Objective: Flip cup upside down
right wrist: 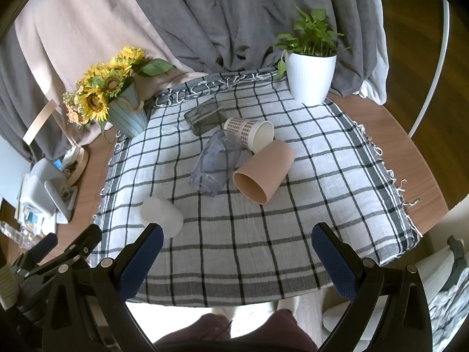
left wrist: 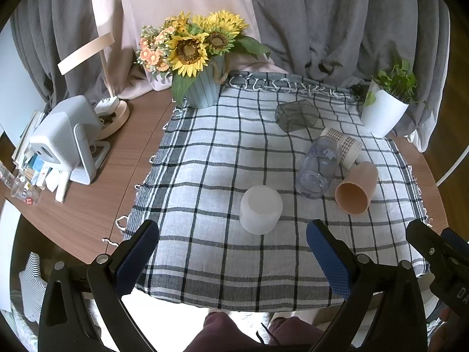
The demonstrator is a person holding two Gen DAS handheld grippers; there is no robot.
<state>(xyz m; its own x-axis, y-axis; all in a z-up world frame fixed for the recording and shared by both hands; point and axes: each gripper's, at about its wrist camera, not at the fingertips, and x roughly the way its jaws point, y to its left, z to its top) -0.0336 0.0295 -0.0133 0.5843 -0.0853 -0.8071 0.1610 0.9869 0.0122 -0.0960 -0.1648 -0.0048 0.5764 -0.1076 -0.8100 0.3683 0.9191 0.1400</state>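
Note:
A frosted white cup point(left wrist: 261, 209) stands upside down on the checked cloth point(left wrist: 222, 152), just ahead of my open, empty left gripper point(left wrist: 233, 239). It also shows in the right wrist view point(right wrist: 161, 213). Several cups lie on their sides: a pink cup point(left wrist: 356, 187) point(right wrist: 262, 171), a clear plastic cup point(left wrist: 318, 167) point(right wrist: 215, 162), a houndstooth paper cup point(left wrist: 343, 145) point(right wrist: 250, 132) and a dark square glass point(left wrist: 297, 115) point(right wrist: 205, 117). My right gripper point(right wrist: 237, 240) is open and empty, above the cloth's near edge, short of the pink cup.
A blue pot of sunflowers point(left wrist: 202, 88) stands at the cloth's back left, a white plant pot point(left wrist: 382, 113) point(right wrist: 309, 77) at the back right. A white device point(left wrist: 66, 140), a lamp base point(left wrist: 117, 114) and clutter sit on the wooden table's left. Curtains hang behind.

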